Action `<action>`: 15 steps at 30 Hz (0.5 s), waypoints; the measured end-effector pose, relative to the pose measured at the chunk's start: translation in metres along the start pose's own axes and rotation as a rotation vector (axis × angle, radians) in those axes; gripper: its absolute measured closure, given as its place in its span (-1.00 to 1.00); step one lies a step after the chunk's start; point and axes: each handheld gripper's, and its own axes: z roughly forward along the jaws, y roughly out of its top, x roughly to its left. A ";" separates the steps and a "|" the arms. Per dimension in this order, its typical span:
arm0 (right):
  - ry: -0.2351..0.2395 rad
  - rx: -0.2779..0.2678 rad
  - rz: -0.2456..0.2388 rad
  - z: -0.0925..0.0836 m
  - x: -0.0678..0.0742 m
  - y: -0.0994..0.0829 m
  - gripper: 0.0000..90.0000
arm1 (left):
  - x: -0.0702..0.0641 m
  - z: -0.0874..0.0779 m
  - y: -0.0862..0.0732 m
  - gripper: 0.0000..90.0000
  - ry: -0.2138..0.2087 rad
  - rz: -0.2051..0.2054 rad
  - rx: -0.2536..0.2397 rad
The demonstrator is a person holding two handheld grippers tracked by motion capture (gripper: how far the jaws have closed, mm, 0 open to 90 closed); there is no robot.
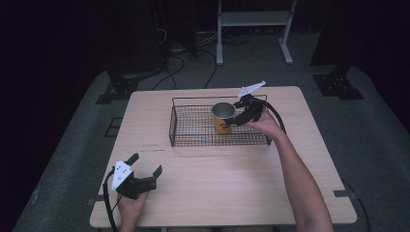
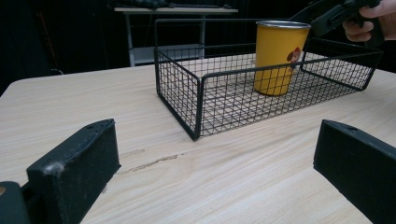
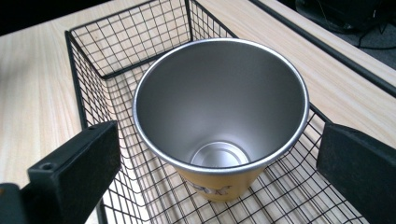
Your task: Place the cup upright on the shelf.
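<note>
High view: we see left gripper [image 1: 146,164] low on wooden table [image 1: 208,174], jaws wide, holding nothing. Right gripper [image 1: 233,115] over wire basket [image 1: 193,137], at rim of yellow metal cup [image 1: 223,117].

Left gripper view: we see cup [image 2: 279,56] upright inside basket [image 2: 196,100], silver rim, cartoon print on side.

Right gripper view: we look down into empty steel interior of cup [image 3: 219,107]; jaws spread wide on either side, not touching it.
</note>
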 end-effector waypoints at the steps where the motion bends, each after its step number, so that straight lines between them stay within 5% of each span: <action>1: 0.000 0.000 0.000 0.000 0.000 0.000 -1.00 | 0.000 0.000 0.000 -1.00 0.000 0.000 0.000; 15: 0.027 -0.091 0.019 -0.030 0.003 -0.006 -1.00 | 0.001 0.000 0.000 -1.00 0.006 -0.004 0.001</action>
